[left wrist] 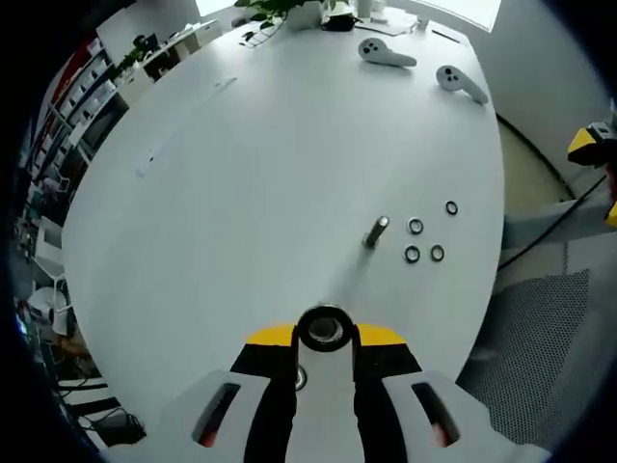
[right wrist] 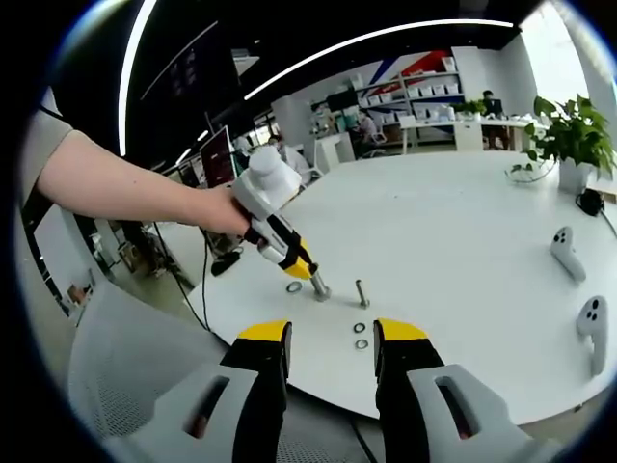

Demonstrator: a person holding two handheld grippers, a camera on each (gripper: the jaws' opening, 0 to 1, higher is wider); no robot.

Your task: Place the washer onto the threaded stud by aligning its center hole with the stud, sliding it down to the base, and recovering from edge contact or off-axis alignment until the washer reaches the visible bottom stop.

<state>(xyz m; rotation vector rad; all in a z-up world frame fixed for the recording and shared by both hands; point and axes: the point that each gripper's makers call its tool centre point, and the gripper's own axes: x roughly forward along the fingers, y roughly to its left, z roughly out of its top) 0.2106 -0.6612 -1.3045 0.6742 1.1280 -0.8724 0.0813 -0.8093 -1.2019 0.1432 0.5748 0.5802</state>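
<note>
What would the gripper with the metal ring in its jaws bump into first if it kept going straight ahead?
Probably the threaded stud standing on the white table. The left gripper, shut on a washer, points roughly that way, the stud slightly to the right. Depth is hard to judge; it might touch the tabletop first.

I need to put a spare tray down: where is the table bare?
Bare: the wide stretch of table between the stud and the controllers. Crowded: washers beside the stud near the edge, and the left tongs gripping a metal ring.
</note>
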